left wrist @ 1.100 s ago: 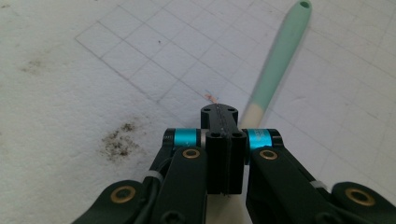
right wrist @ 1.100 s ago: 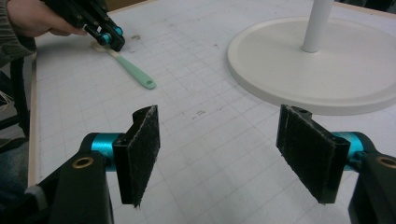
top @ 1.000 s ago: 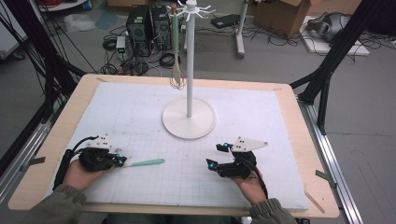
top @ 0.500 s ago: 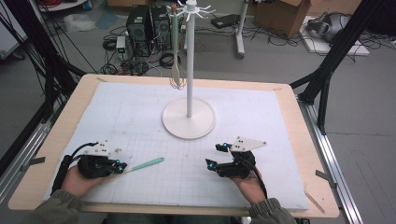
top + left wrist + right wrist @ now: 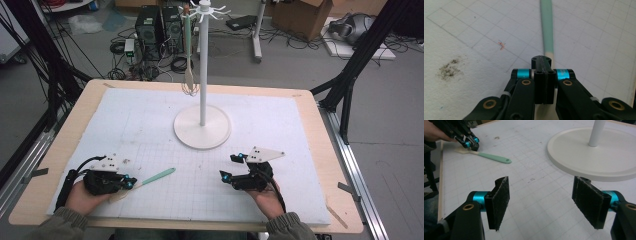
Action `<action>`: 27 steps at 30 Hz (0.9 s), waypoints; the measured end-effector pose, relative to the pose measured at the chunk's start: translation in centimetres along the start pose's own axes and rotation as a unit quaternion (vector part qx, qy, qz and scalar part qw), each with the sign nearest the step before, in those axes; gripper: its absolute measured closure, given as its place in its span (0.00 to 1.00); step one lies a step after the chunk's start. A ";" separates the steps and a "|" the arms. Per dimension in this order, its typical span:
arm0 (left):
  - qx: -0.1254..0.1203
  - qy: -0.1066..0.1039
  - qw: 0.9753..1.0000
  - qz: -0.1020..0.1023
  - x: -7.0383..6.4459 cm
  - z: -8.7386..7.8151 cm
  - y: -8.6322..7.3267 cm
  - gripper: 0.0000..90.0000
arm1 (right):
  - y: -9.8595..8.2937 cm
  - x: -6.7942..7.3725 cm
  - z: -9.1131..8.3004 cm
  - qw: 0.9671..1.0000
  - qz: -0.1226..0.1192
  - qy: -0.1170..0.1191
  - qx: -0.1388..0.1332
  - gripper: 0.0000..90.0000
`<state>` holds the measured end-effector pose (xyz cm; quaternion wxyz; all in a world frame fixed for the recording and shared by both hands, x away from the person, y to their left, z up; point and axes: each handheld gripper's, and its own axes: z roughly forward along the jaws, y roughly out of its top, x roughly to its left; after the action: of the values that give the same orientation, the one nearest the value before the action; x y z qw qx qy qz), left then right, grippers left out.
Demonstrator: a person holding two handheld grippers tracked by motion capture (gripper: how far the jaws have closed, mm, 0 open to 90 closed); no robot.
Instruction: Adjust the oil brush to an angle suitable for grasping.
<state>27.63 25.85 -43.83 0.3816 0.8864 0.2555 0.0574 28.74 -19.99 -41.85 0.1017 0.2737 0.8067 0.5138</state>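
**Spatula pickup: L gripper clamped at handle/blade joint**

Status: L gripper (image 5: 127, 183) sits at near-left of the white mat (image 5: 300, 150). Jaws pressed together on the spatula (image 5: 152, 177); in left gripper view they close over the point where the mint handle (image 5: 547, 30) meets the cream blade. Handle extends right and slightly far from the jaws, lying flat on the mat.

Change vs. 1 s ago: L gripper has drawn back toward the near-left edge, and the spatula has moved w/ it and swung to a steeper angle. Judged: grip is holding; tool follows the hand.

R gripper (image 5: 234, 166): near-right, jaws spread wide, nothing between them. Unmoved since 1 s ago.

Target, judged: hook stand (image 5: 202, 65) at mat ctr-far, where a whisk (image 5: 189, 75) already hangs. Next: lift, then present handle-end hole (image 5: 507, 159) to a hook. Grip is far from that end, so expect droop/swing.
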 end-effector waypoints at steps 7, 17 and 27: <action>-0.009 0.001 1.000 -0.003 -0.2 -0.2 -0.1 0.97 | 0.0 0.0 0.1 1.000 -0.005 0.000 0.001 0.33; -0.051 0.031 0.998 0.008 -0.5 -1.7 0.5 0.81 | 0.0 0.1 0.1 1.000 -0.009 -0.004 0.003 0.33; -0.054 0.043 0.998 0.005 -0.7 -1.7 0.9 0.67 | -0.3 0.3 0.1 1.000 -0.022 -0.009 0.012 0.33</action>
<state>26.91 26.06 -41.91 0.4173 0.8626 0.2635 0.1111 28.46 -19.89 -42.11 0.1170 0.2618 0.8175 0.4994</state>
